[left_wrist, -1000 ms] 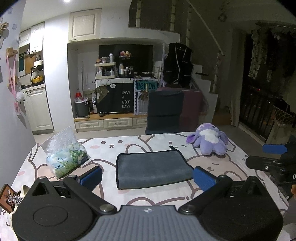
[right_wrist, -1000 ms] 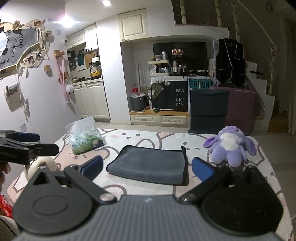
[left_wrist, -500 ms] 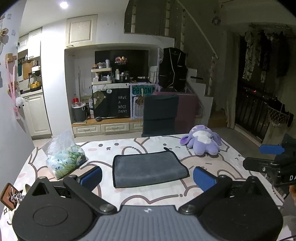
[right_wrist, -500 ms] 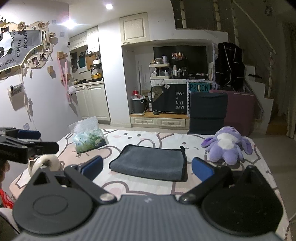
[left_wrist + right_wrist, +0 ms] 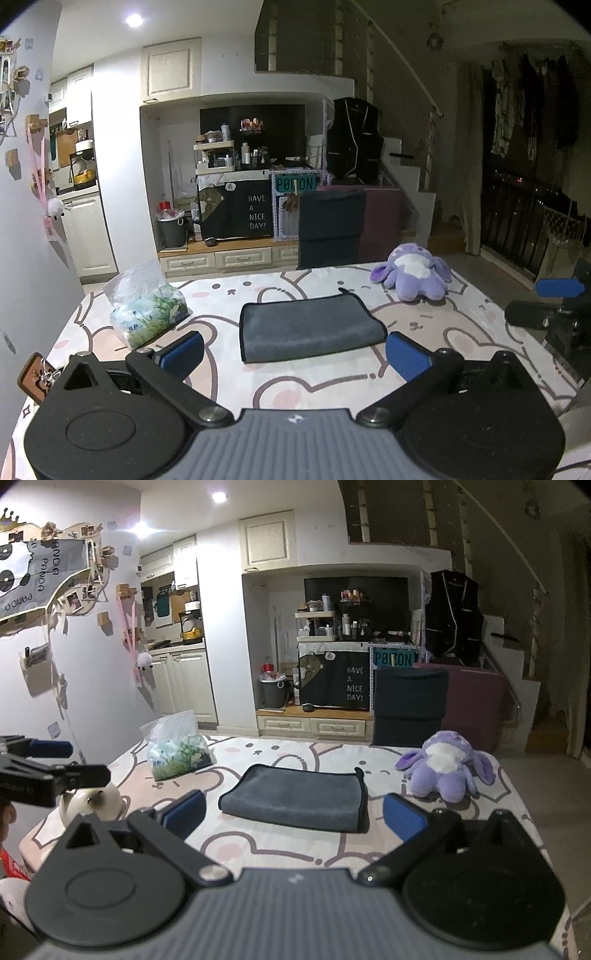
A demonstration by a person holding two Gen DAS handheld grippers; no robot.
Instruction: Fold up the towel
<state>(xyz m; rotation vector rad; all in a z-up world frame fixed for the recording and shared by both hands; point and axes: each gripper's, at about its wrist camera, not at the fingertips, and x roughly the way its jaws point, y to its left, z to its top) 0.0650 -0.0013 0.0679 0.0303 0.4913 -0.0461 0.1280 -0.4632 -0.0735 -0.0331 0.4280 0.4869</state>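
Note:
A grey towel [image 5: 308, 325] lies folded flat in the middle of the table, with a dark trim and a small loop at its far right corner. It also shows in the right wrist view [image 5: 295, 797]. My left gripper [image 5: 293, 354] is open and empty, held above the table's near edge, short of the towel. My right gripper [image 5: 293, 818] is open and empty, also short of the towel. Each gripper shows at the edge of the other's view, the right one [image 5: 546, 302] and the left one [image 5: 48, 768].
The table [image 5: 332, 376] has a pink and white bunny-print cover. A plastic bag of tissues [image 5: 144, 306] sits at the far left. A purple plush toy [image 5: 413, 273] sits at the far right. A white round pot [image 5: 92, 801] stands near the left edge. A dark chair [image 5: 330, 229] stands behind the table.
Both grippers have pulled back and risen a little from the towel. The towel has not moved. Both stay open.

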